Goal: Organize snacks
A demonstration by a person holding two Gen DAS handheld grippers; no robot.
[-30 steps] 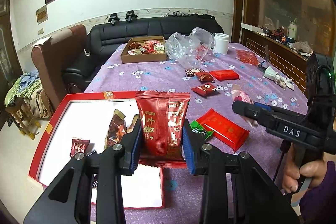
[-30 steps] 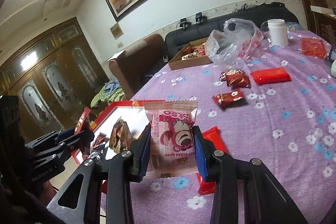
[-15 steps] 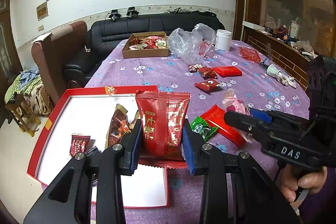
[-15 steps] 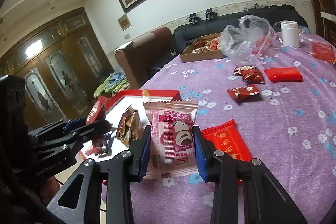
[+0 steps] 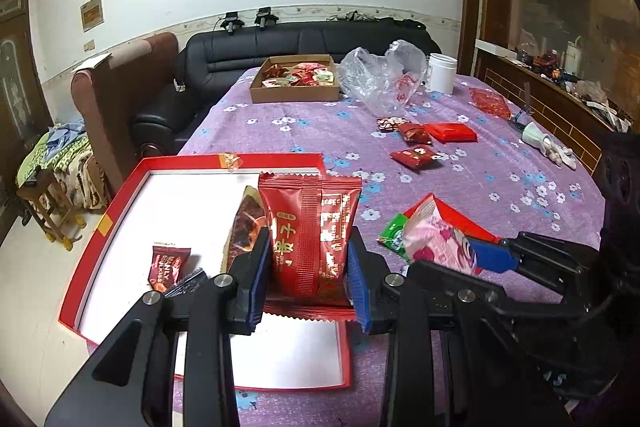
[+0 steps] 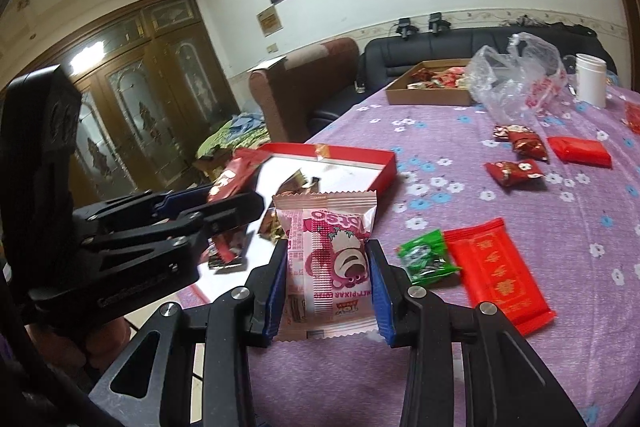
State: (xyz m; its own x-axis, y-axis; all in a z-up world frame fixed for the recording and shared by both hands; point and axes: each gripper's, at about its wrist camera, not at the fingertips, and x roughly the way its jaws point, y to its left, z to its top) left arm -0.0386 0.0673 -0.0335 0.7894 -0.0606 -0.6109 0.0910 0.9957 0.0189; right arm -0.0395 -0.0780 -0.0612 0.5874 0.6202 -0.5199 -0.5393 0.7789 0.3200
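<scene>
Pinching an upright red packet [image 5: 310, 235] with gold writing, the left gripper [image 5: 306, 285] holds it above the red tray [image 5: 120, 195]. The right gripper [image 6: 328, 291] clamps a pink bear packet [image 6: 332, 263] over the purple tablecloth [image 6: 560, 235], just beside the tray. A green candy [image 6: 428, 259] and flat red packet [image 6: 496, 271] lie near.

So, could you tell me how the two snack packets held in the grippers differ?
The left gripper holds a dark red packet with gold print; the right gripper holds a pale pink packet with a cartoon bear. Both are sealed, upright, pinched by their sides.
</scene>
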